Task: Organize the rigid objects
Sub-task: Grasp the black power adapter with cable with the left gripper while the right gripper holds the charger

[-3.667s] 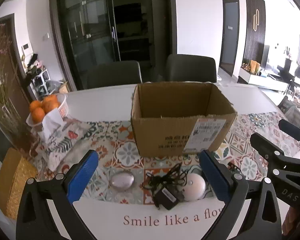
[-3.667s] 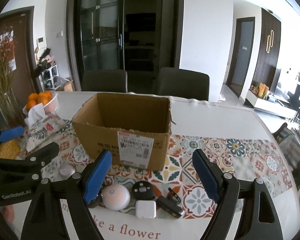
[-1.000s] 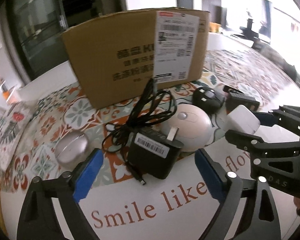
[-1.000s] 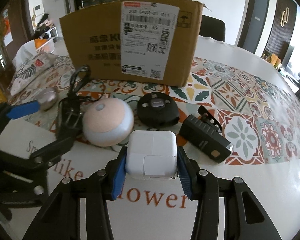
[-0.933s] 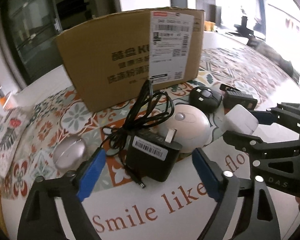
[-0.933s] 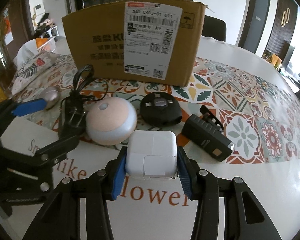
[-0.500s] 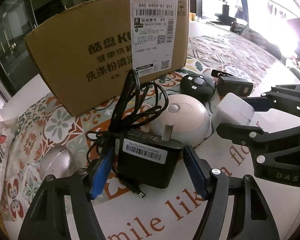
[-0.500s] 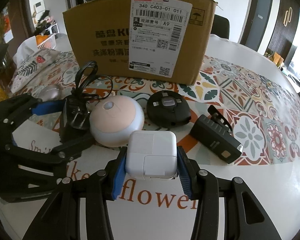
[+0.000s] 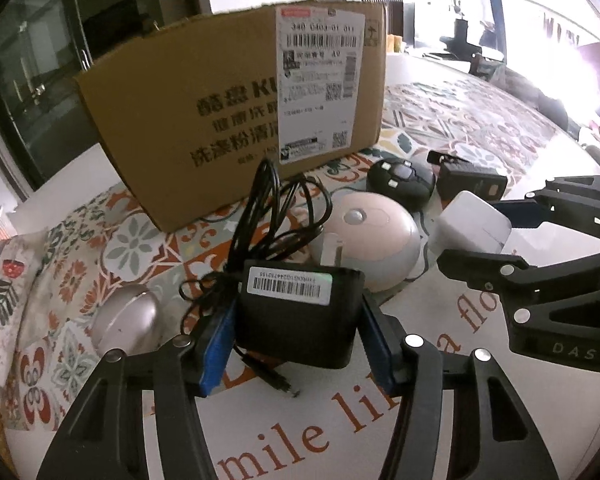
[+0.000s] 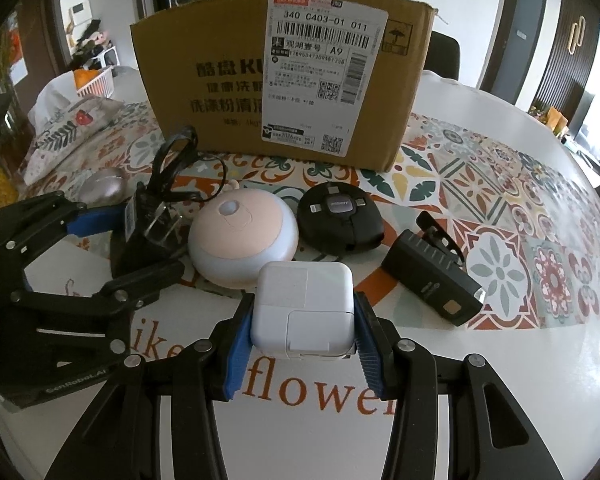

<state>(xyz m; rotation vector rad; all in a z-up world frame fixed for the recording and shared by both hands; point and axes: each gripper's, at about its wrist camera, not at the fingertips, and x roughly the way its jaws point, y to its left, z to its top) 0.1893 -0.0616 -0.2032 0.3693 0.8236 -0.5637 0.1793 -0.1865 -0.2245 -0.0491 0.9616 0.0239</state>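
Note:
My left gripper [image 9: 296,340] is shut on a black power adapter [image 9: 300,312] with a coiled black cable [image 9: 276,208]; it rests low at the table. My right gripper [image 10: 304,340] is shut on a white square charger [image 10: 304,312]; it also shows in the left wrist view [image 9: 470,228]. An open cardboard box [image 10: 284,76] stands just behind the objects. A pink-and-white round lamp [image 10: 244,240], a black round device [image 10: 340,216], a black clip unit [image 10: 432,280] and a silver oval object [image 10: 102,190] lie on the patterned runner [image 10: 520,220].
A white table [image 10: 500,380] with red lettering lies under both grippers. A white basket of oranges [image 10: 88,80] and a leaf-print cloth [image 10: 64,132] sit at the far left. Dark chairs stand behind the box.
My left gripper moved forward and closed on the black adapter. My right gripper keeps its hold on the white charger and has shifted slightly nearer the box.

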